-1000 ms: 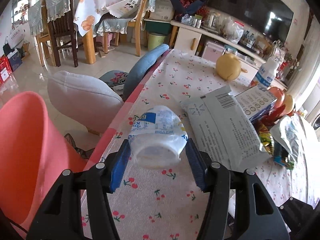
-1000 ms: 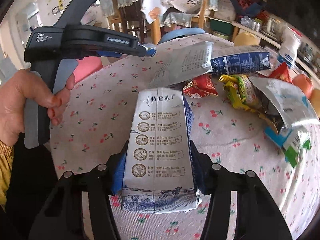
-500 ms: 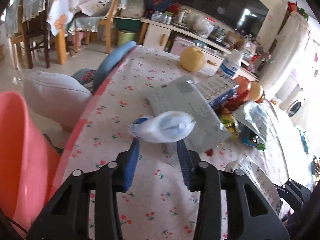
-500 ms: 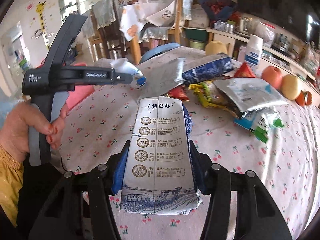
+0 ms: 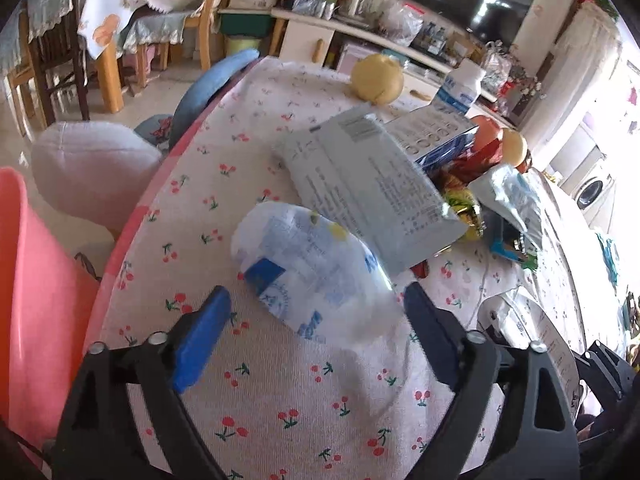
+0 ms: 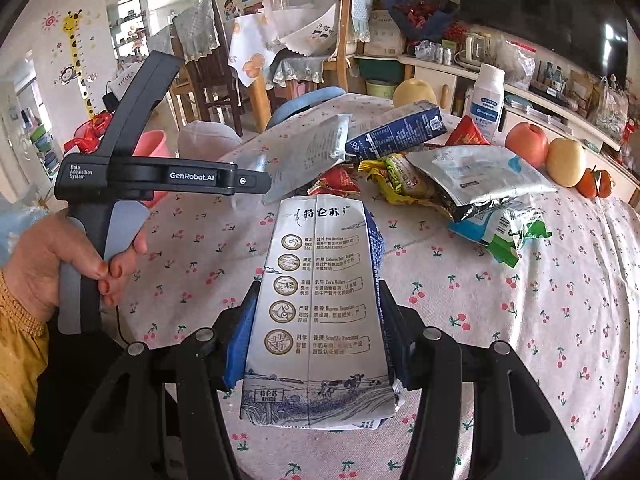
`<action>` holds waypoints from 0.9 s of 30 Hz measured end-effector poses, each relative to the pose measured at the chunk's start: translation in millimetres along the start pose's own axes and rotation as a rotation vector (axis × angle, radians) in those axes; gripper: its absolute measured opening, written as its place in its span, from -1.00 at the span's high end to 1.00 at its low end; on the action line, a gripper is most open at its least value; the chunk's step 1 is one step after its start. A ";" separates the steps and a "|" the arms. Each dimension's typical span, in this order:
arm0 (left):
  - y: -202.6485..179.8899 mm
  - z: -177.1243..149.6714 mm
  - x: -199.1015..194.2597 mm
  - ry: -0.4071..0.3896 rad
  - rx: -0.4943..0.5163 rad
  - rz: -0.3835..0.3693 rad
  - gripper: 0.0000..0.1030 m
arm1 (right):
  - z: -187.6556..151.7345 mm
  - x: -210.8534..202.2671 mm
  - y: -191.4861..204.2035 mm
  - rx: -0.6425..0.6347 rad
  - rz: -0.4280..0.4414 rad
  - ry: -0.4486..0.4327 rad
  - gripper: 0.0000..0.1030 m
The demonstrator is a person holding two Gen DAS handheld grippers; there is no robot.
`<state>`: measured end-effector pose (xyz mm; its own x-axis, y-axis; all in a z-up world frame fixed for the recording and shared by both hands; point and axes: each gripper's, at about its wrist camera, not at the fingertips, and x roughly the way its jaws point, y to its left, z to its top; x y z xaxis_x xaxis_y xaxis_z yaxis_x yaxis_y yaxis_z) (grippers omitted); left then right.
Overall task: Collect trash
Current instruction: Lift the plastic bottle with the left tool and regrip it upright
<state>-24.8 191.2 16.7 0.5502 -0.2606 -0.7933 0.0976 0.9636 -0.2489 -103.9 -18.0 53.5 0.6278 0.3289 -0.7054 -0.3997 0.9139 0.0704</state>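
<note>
A: What is the left gripper [image 5: 316, 312] doing?

B: Its blue-padded jaws have just been opening and now stand wide apart. A crumpled white plastic bottle with a blue label [image 5: 308, 268] sits between them, blurred, and neither pad presses on it. I cannot tell whether it rests on the table [image 5: 280, 392] or is in the air just above it.

A: And the table itself?

B: It carries a white cloth printed with small red cherries. At its near left edge stands a pink plastic bucket [image 5: 32, 300], off the table.

A: The right gripper [image 6: 316, 328]?

B: Clamped on a flattened white and blue milk carton with printed round icons [image 6: 320, 312], pads pressing on both its sides. The carton is held above the cloth, its top end pointing away from the camera.

A: What else lies there?

B: Further back, a heap of wrappers: a grey foil pouch with small print [image 5: 372, 188], a dark blue carton [image 6: 400, 132], a yellow snack wrapper [image 6: 400, 184], and a green and white packet [image 6: 500, 232]. Beyond them an apple [image 6: 526, 142] and a yellow pear [image 6: 566, 162] sit side by side near the far right edge.

A: Is the person visible?

B: A hand [image 6: 52, 264] in a yellow sleeve grips the left gripper's handle, seen from the right wrist camera.
</note>
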 end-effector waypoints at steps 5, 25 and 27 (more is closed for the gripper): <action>4.3 3.4 7.0 0.017 -0.055 0.050 -0.80 | -2.9 1.4 -4.7 0.012 0.020 -0.002 -0.09; -14.0 2.0 16.3 -0.025 0.000 0.226 0.22 | -2.3 8.8 -10.3 0.037 0.056 0.028 -0.09; -8.3 2.0 13.8 -0.026 -0.022 0.197 0.25 | -0.6 6.2 -7.1 0.036 0.052 0.017 -0.09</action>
<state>-16.3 179.7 8.9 0.5786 -0.0650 -0.8130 -0.0320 0.9942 -0.1023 -97.6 -22.7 48.2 0.5951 0.3728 -0.7119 -0.4073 0.9036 0.1326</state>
